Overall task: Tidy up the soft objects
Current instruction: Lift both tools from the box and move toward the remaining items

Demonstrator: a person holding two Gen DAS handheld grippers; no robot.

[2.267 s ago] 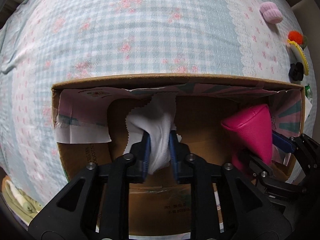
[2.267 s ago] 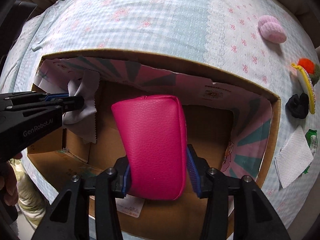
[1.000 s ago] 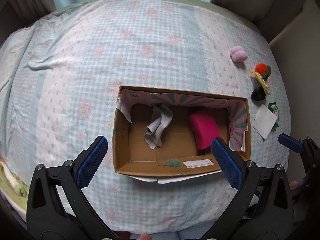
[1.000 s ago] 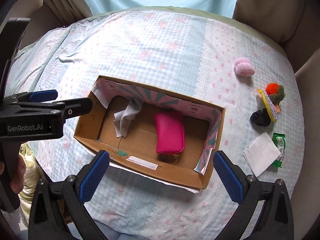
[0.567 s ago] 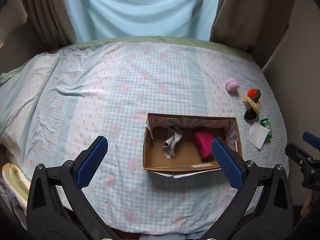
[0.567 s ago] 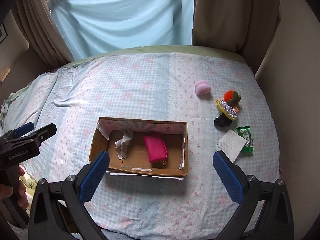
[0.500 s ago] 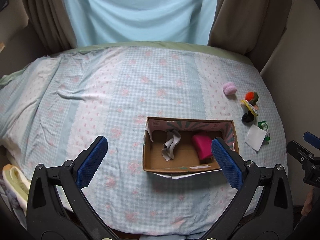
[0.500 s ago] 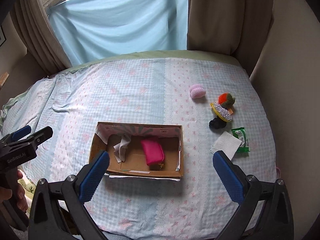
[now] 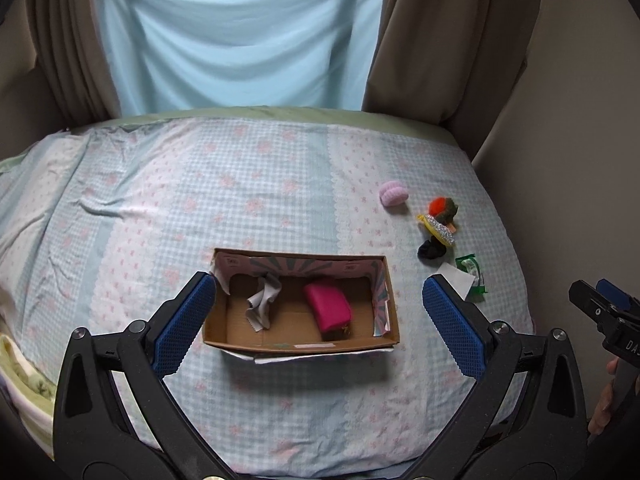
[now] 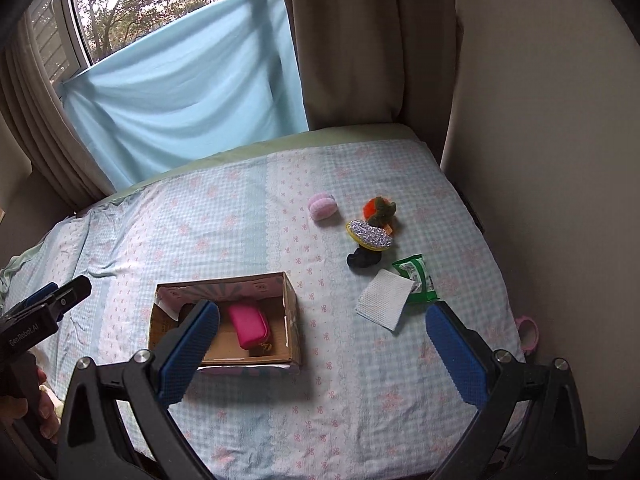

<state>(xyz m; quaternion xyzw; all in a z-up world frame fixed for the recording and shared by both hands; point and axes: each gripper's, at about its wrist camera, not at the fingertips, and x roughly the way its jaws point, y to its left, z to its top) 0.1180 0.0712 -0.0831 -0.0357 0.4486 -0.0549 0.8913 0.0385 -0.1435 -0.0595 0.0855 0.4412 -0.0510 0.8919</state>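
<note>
Cardboard box (image 9: 301, 345) already holds the grey cloth (image 9: 262, 304) and pink pouch (image 9: 327, 306); both claws—left gripper (image 9: 318, 325), right gripper (image 10: 325, 353)—hang released. We should next reach for the white pad (image 10: 385, 298), right of the box.

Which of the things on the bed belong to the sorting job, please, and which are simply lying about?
Job:
cardboard box
pink pouch
grey cloth
pink puff
orange-and-green pompom
glitter sponge
black scrunchie
white cloth

Lying about:
green packet
curtains
blue sheet
</note>
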